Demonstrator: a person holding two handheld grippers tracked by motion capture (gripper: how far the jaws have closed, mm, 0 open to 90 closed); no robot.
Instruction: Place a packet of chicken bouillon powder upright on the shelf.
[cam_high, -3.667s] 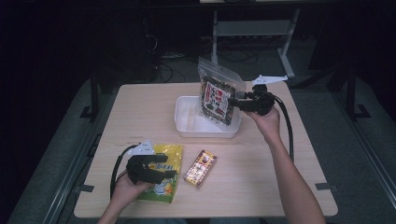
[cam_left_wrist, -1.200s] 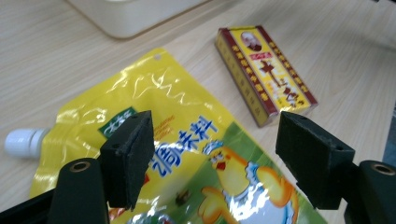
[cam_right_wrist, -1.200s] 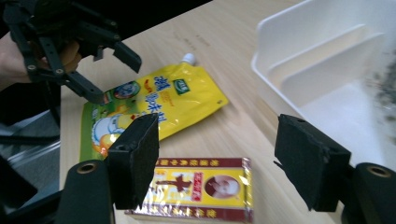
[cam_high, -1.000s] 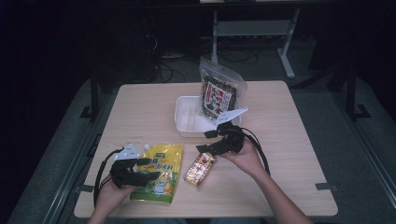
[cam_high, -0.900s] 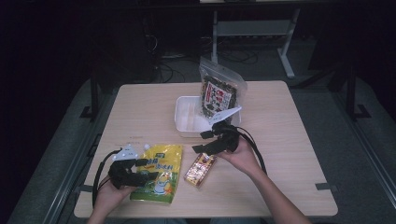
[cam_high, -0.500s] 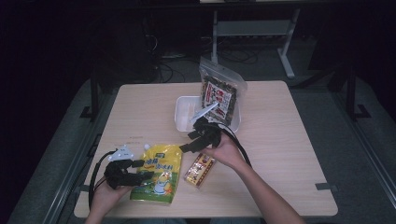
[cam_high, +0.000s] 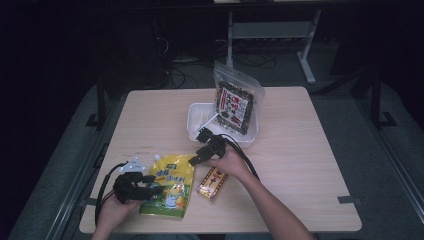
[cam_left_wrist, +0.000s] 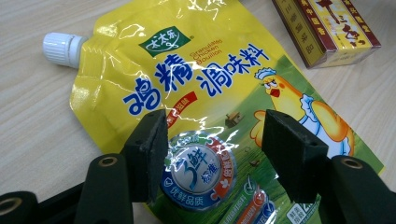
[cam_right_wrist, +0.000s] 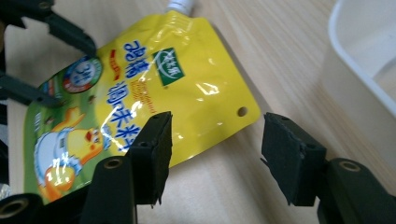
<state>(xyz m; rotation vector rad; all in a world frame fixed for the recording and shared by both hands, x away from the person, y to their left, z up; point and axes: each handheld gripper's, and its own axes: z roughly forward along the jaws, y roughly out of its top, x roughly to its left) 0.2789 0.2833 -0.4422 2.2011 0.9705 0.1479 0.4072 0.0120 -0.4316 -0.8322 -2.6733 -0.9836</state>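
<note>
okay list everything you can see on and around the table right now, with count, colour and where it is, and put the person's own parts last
table: one, light wood, centre
pouch: one, yellow with white cap, near left, lying flat
small box: one, red and yellow, right of the pouch
tray: one, white, middle of the table
snack bag: one, clear with dark contents, upright in the tray
left gripper: one, black, jaws apart above the pouch, just closing
right gripper: one, black, jaws apart over the pouch's corner, just closing
hands: two, near edge
</note>
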